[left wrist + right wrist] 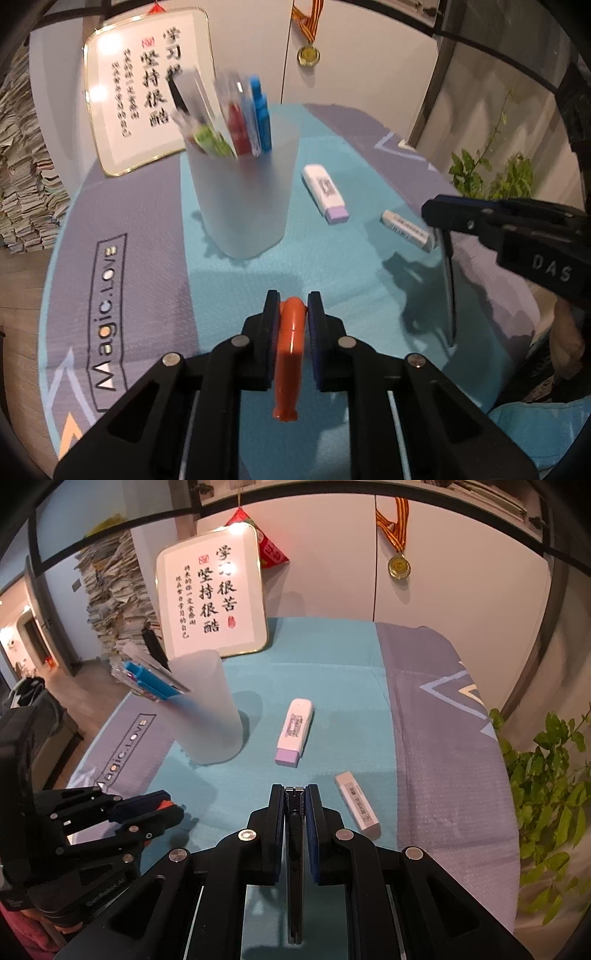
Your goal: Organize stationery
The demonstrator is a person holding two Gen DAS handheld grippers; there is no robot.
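Observation:
My left gripper (291, 314) is shut on an orange pen-like thing (290, 354) just above the tablecloth, near the table's front. In the right wrist view that gripper (171, 808) shows at the lower left with a bit of orange between its fingers. My right gripper (295, 794) is shut on a thin flat ruler (294, 834), seen edge-on. In the left wrist view the right gripper (439, 221) has the see-through ruler (448, 288) hanging down from it. A frosted cup (240, 199) (207, 712) holds blue, red and green pens. A white and purple eraser (325, 194) (295, 733) and a slim white eraser (406, 230) (357, 805) lie to its right.
A gold-framed calligraphy board (147, 99) (214, 594) leans on the wall behind the cup. A medal (399, 566) hangs on the cabinet. A green plant (546, 775) stands past the table's right edge, and stacked papers (114, 598) rise at the left.

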